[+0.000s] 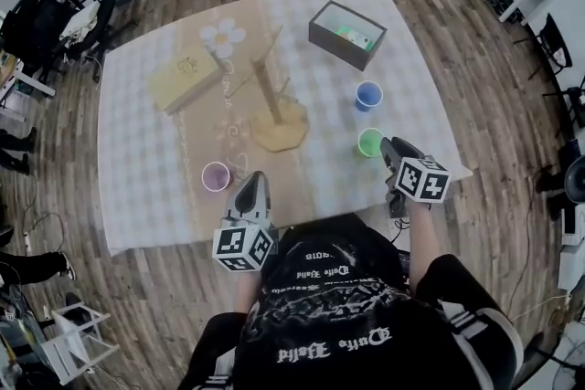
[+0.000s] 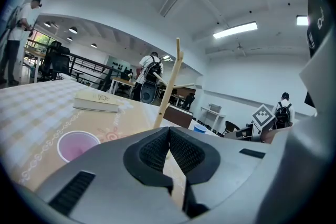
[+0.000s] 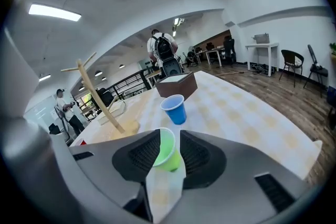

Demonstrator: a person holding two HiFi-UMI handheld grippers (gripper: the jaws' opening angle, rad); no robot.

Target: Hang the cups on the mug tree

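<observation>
Checked table (image 1: 137, 151) carries a bare mug tree (image 1: 271, 96). The purple cup (image 1: 216, 176) stands left of it, the blue cup (image 1: 367, 95) and green cup (image 1: 370, 142) right, none hung. My right tool (image 1: 392, 146) gapes at the green cup, not gripping; my left tool (image 1: 253, 183) is clenched, empty.

Wooden mug tree (image 1: 271, 96) stands upright mid-table, a slim post with thin pegs angling out on a flat rounded base. All three cups stand on the table (image 1: 146, 169), each upright with its mouth up. Purple cup (image 1: 216, 175) sits in front of the tree's base, off to the left. Blue cup (image 1: 367, 94) is out to the tree's right, well apart from it. Green cup (image 1: 369, 142) stands just in front of the blue one, near the table's front right edge.
</observation>
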